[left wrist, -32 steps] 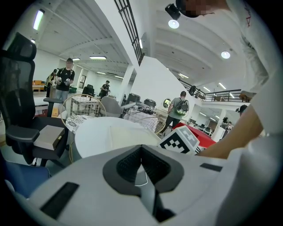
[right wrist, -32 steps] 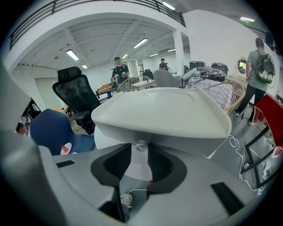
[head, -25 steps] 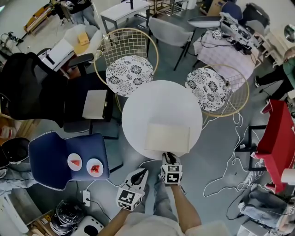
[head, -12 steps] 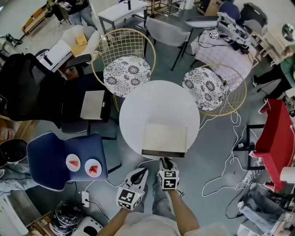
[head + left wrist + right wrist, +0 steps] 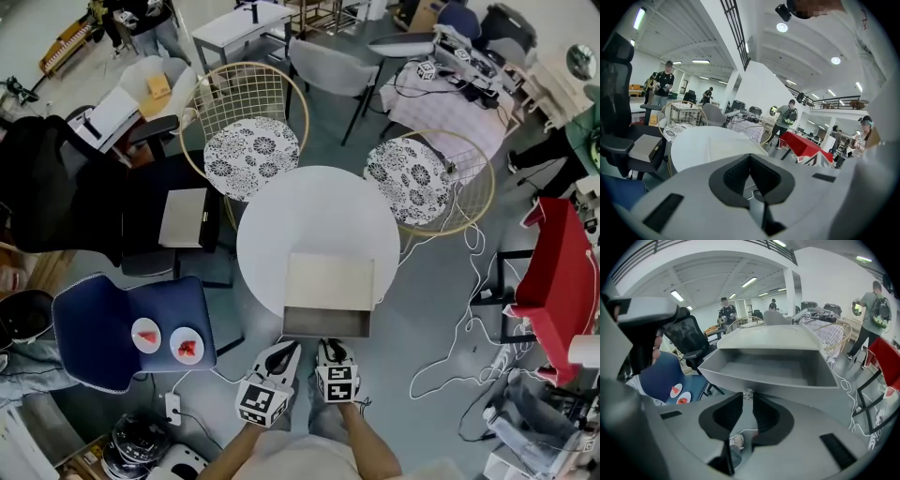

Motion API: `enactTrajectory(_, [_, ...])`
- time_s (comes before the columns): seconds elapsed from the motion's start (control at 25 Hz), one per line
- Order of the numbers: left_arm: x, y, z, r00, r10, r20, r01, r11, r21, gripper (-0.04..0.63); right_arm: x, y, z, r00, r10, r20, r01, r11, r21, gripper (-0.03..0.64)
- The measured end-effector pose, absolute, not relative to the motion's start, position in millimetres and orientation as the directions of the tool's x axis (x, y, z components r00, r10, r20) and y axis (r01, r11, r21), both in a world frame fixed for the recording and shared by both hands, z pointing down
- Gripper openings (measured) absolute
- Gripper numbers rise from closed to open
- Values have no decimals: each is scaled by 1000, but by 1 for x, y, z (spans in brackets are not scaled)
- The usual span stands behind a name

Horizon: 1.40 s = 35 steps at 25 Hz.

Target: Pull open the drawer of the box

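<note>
A cream box (image 5: 330,279) lies on the near side of the round white table (image 5: 309,202). Its drawer (image 5: 326,323) stands pulled out past the table's near edge, showing an empty grey inside (image 5: 768,369). My right gripper (image 5: 330,347) is at the middle of the drawer front, shut on the small knob (image 5: 748,393) there. My left gripper (image 5: 284,352) hangs just to the left, below the table edge, shut and holding nothing; in the left gripper view its jaws (image 5: 750,161) point across the table top (image 5: 703,145).
Two wire chairs with patterned cushions (image 5: 251,155) (image 5: 410,178) stand behind the table. A blue chair (image 5: 103,323) with two plates is at the left, a black chair bearing a flat box (image 5: 183,217) beyond it. Cables (image 5: 469,309) trail on the floor at the right, by a red stand (image 5: 562,272).
The drawer has slid out of the box toward me, from closed to well open. My right gripper drew back with the knob. The left gripper has hardly moved.
</note>
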<state>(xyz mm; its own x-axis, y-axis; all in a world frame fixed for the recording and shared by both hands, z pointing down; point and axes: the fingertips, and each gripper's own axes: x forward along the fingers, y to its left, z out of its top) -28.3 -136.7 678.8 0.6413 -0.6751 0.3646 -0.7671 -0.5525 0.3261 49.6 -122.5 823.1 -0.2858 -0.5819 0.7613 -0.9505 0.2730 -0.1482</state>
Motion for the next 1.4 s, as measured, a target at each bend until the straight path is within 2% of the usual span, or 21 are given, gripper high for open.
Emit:
enactTrajectory(0.56, [-24,-143,677,646,-672,362,-763,-555,332,12,51,-113,824,-286,-573,768,-951,269,-154,78])
enactTrajectory(0.72, [-26,-146,675,647,-672,359,-762,-557,331,12,48,-112,824,-312,-561,767,-947,252,-201,80])
enactTrajectory(0.88, [-25,-147,673,650,-671,356,-760,-562,327,12,45,-108,825,-332,-545,770,-939,264,-218,160])
enactTrajectory(1.2, [-14,-149,671,658,-669,345,-753,-573,325,12,55,-99,816,-314,-562,766,-945,265,-193,162])
enactTrajectory(1.28, [-11,-151,668,662,-670,336,-749,-576,326,12,59,-99,809,-301,-575,761,-949,261,-178,125])
enactTrajectory(1.32, [-9,-152,666,662,-671,333,-749,-577,327,12,62,-99,805,-294,-584,757,-951,260,-169,55])
enactTrajectory(1.36, [-7,-153,663,663,-673,328,-748,-577,327,12,63,-100,801,-292,-592,751,-951,263,-163,18])
enactTrajectory(1.4, [-6,-154,660,662,-676,323,-749,-578,326,12,65,-101,797,-296,-598,744,-950,266,-164,17])
